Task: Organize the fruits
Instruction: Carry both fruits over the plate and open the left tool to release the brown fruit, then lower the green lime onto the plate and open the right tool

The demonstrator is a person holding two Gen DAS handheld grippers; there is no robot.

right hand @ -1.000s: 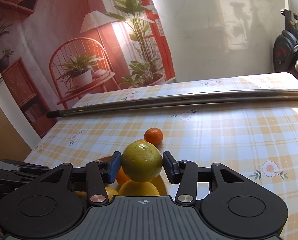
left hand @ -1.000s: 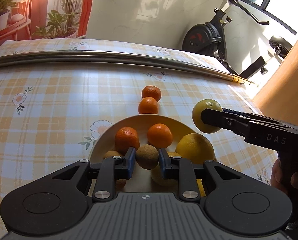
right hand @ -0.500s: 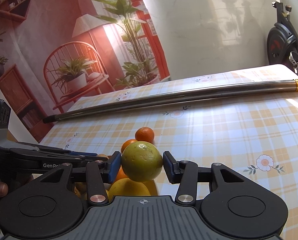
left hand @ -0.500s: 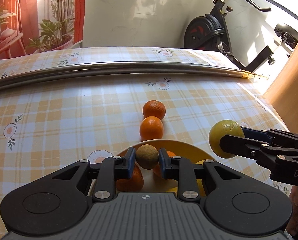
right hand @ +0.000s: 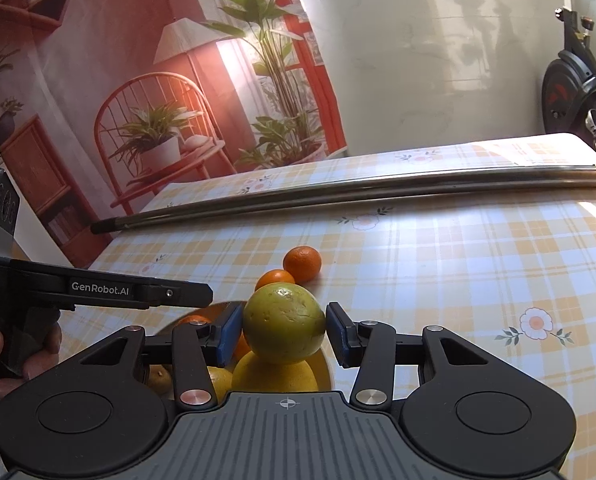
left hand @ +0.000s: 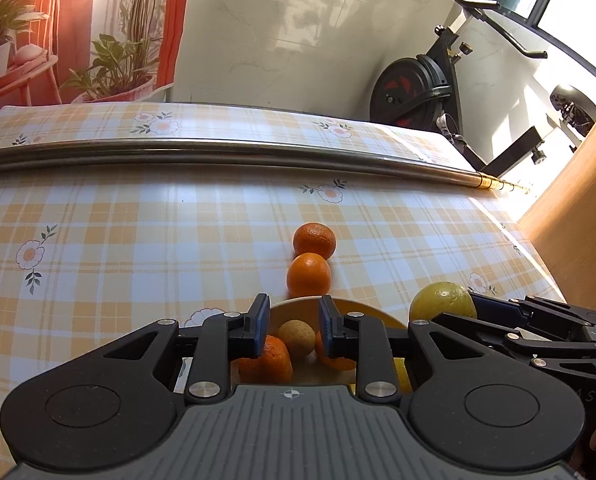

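Dropped from the left gripper [left hand: 290, 327], now spread apart: small brown fruit [left hand: 296, 337], down in the yellow bowl [left hand: 371, 314]. Clamped in the right gripper [right hand: 284, 327] above that bowl: yellow-green citrus [right hand: 284, 323]. Open worktop [left hand: 138, 232] beyond two tangerines [left hand: 309, 274]. Bowl mostly hidden behind gripper bodies.

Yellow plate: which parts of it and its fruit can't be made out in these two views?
- Left wrist: the left gripper body covers the near half of the yellow plate.
- Right wrist: the right gripper and its green-yellow fruit hide most of the plate.
- The fruit count is unclear in both views.
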